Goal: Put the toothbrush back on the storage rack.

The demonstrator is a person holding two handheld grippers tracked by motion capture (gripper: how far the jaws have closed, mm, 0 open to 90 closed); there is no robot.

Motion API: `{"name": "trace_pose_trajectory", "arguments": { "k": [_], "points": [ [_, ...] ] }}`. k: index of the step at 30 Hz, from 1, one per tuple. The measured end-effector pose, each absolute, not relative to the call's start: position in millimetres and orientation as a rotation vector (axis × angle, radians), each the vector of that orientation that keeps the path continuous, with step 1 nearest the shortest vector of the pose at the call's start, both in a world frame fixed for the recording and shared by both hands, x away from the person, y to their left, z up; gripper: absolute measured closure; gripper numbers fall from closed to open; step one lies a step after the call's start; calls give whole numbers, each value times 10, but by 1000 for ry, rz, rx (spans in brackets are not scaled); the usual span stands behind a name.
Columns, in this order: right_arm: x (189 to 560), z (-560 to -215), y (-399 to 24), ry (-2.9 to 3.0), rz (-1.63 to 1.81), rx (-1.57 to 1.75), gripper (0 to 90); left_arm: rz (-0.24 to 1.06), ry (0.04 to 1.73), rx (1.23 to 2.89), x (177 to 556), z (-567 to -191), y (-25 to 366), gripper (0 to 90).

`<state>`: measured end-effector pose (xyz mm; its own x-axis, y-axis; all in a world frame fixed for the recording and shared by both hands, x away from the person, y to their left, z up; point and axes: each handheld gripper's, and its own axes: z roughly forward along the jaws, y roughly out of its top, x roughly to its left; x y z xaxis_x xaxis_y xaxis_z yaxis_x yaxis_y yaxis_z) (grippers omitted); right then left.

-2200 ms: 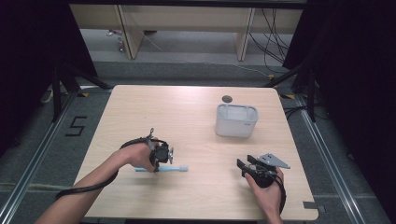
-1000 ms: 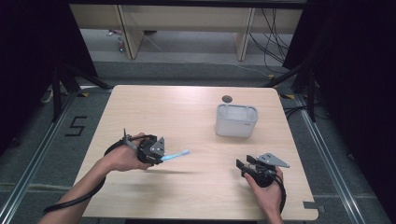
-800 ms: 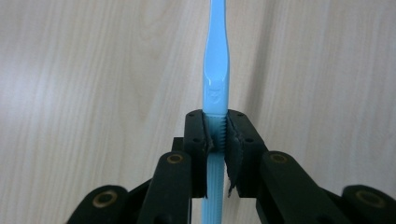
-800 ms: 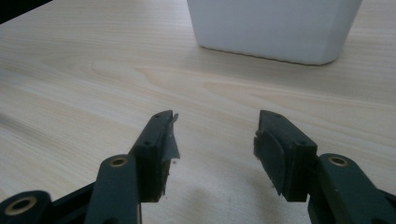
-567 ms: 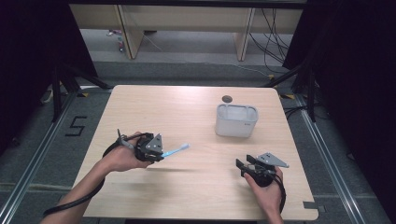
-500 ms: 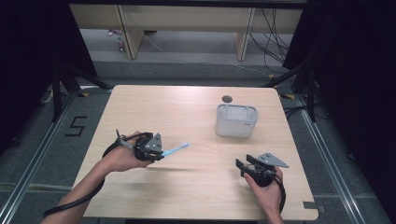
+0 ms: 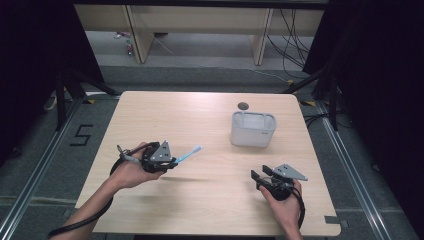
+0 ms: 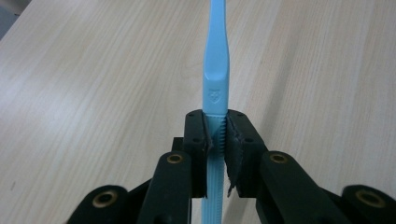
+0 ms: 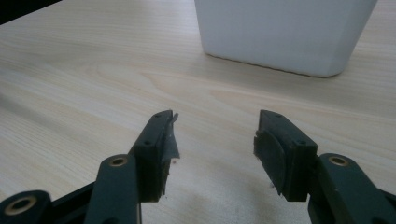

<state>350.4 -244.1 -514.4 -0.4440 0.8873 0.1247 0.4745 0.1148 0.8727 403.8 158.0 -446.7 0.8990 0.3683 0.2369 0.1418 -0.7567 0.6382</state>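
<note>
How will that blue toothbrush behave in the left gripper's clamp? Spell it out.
The toothbrush probably stays stiff: it juts straight from the left gripper without sagging. It looks light, being thin plastic. Slipping seems unlikely, since the pads bite on its ribbed handle section, though the smooth part above could slide.

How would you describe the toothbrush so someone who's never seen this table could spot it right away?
On the light wooden table, look left of the white container to the left gripper. The toothbrush juts from its shut jaws, lifted above the tabletop. It is the one slim, pale blue thing among black and white gear.
</note>
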Motion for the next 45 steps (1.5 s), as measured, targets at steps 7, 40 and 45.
{"name": "trace_pose_trajectory", "arguments": {
  "k": [7, 40, 45],
  "points": [
    [3482, -5122, -2394, 1946, 1335, 1346, 472, 487, 412, 2345, 4028, -4470, 1597, 788],
    [3516, -4934, -2130, 1935, 1447, 1191, 494, 425, 542, 2096, 3927, -4591, 1438, 788],
    [3503, -4868, -2042, 1952, 1477, 1205, 494, 415, 543, 2068, 3931, -4627, 1368, 788]
  ]
}}
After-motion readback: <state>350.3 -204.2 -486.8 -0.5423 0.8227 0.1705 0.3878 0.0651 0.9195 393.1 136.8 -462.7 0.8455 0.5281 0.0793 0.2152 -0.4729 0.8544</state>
